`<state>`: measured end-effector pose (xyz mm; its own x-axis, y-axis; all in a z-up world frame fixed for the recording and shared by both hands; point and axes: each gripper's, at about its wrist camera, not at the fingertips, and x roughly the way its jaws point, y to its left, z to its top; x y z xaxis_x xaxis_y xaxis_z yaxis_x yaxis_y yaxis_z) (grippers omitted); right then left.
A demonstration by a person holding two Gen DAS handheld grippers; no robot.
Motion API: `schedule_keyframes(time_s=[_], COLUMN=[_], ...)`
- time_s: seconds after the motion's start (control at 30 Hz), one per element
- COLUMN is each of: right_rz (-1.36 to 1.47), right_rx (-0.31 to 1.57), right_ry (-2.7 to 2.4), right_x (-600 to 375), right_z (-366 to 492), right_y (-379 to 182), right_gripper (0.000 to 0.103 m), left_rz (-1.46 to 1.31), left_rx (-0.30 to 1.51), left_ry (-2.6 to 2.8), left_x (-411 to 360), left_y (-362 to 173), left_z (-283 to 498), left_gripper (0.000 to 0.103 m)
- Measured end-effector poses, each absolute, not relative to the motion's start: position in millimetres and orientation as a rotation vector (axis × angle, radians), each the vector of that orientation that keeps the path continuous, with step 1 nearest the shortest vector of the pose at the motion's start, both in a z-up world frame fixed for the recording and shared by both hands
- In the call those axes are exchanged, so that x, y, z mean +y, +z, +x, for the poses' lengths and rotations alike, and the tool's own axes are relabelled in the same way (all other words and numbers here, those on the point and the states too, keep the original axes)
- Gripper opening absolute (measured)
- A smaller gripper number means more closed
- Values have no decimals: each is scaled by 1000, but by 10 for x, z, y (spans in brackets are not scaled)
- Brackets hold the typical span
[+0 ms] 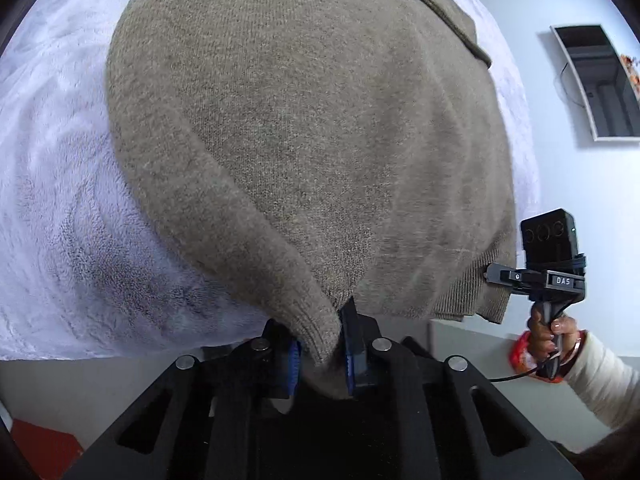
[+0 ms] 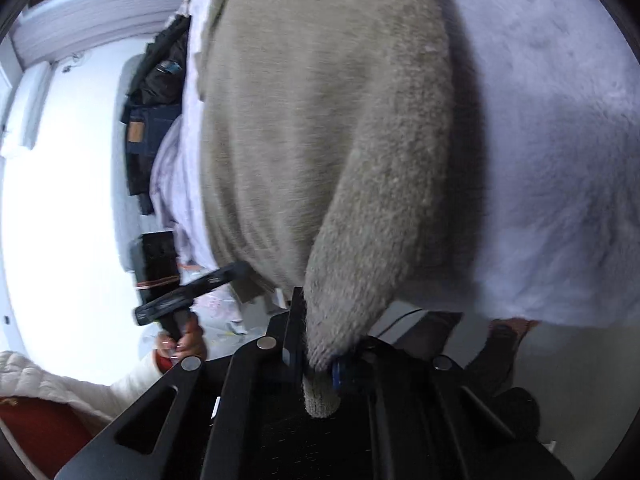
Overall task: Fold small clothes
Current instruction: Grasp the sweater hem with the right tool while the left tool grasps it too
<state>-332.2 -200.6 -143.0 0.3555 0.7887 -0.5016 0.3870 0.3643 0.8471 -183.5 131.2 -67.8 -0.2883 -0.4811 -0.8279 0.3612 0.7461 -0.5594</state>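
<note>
A taupe knitted sweater [image 1: 304,128] lies spread on a white fluffy blanket [image 1: 60,184]. My left gripper [image 1: 324,346] is shut on the sweater's near corner, with the knit bunched between the blue pads. At the right of the left wrist view, a hand [image 1: 546,334] holds my right gripper [image 1: 491,273] against the sweater's ribbed hem. The right wrist view shows the right gripper [image 2: 320,346] shut on a ribbed corner of the sweater [image 2: 320,120], which hangs down between the fingers. The left gripper [image 2: 240,269] shows at the left, at the sweater's other corner.
The blanket [image 2: 560,160] extends past the sweater on both sides and ends at the bed's near edge. Dark folded clothes, jeans among them [image 2: 150,136], are piled beyond the sweater. A framed mirror [image 1: 600,84] stands against the pale surface at the right. A white quilted sleeve [image 1: 600,380] reaches in.
</note>
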Motion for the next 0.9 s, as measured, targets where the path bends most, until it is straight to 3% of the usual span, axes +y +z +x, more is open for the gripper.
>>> schedule_keyframes(time_s=[0.27,0.57,0.9], right_rz=[1372,1414,1340], right_rx=[1049,758,655], right_ry=[433,420,447], right_x=[-2017,-2235,-2853], right_z=[-3199,-2833,-1879], right_y=[-993,-428,-31], right_gripper=[10,10,10], left_rz=[-229,-294,-330], left_rx=[1639,1457,1272], left_ry=[-939,-1009,-901], left_x=[1355,1353,934], left_y=[-297,319,491], left_z=[-1615,-832,306], left_gripper=[18,18,18])
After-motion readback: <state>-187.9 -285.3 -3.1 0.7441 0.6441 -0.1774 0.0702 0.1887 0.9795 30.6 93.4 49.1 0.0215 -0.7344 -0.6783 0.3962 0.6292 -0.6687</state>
